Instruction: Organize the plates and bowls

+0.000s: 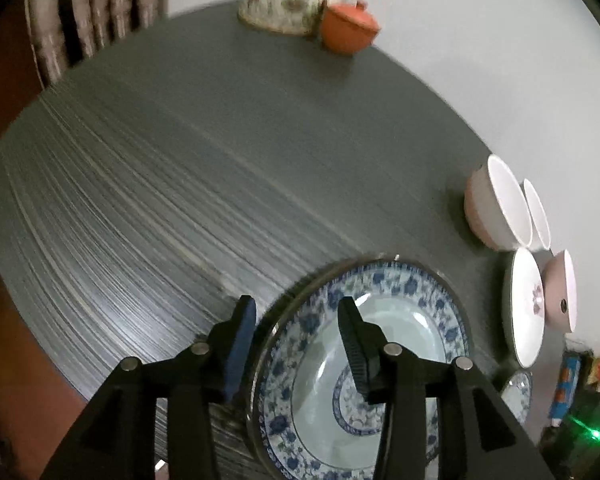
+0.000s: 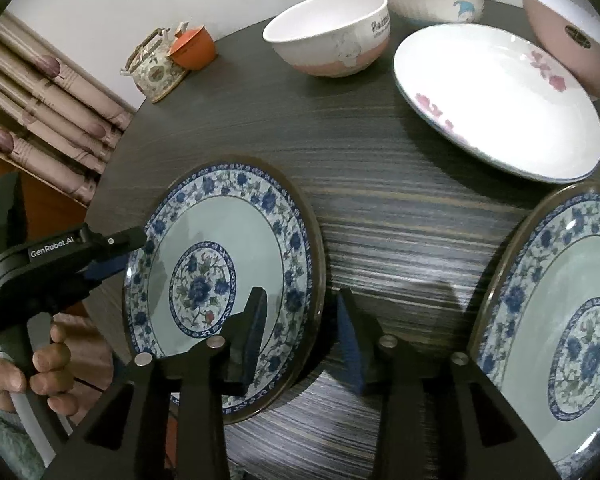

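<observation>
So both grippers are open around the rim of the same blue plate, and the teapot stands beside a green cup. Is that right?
Not quite: the cup beside the teapot is orange, not green, as the right wrist view shows. The rest holds: the left gripper and the right gripper are open around the rim of the same blue plate.

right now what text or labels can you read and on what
"GenRobot.AI": white print on the body of the left tool.
Dark script starting "P" on the pink-and-white bowl: too blurred to read.
Dark oval sticker on the pink bowl: too small to read.
Packaging off the table: print blurred.
</observation>
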A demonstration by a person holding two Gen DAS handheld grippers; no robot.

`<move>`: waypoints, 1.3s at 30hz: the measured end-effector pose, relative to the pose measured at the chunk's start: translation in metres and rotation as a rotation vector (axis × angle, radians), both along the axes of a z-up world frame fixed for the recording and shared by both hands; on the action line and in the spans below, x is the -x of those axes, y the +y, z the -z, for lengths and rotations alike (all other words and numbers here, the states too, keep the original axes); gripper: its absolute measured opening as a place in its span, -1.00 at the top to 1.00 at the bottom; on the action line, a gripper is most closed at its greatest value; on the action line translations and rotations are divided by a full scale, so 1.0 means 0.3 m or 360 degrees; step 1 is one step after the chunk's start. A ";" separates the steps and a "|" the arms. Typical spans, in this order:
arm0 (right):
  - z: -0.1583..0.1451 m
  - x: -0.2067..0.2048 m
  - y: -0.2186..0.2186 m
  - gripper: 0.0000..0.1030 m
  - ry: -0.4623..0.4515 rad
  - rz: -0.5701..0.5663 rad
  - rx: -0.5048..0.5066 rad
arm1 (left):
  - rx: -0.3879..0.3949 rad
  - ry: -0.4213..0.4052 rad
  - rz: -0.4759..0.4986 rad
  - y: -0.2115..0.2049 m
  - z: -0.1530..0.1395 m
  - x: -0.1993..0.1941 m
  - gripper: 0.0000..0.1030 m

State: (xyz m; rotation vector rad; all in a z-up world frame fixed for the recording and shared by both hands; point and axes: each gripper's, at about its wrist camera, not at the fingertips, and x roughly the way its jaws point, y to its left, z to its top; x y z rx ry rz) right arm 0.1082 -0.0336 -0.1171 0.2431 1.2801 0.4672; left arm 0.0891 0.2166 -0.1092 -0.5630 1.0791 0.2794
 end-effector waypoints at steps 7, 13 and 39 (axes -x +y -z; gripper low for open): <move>-0.064 0.025 -0.051 0.32 -0.0156 0.0024 0.0074 | -0.0379 -0.0288 0.0089 -0.094 -0.139 0.021 0.03; -0.141 0.073 -0.108 0.32 -0.0323 0.0016 0.0178 | -0.0489 -0.0333 0.0198 -0.170 -0.161 0.020 0.03; -0.227 0.271 -0.567 0.25 -0.0472 0.0235 0.0281 | -0.0529 -0.0613 0.0502 -0.503 -0.267 0.129 -0.20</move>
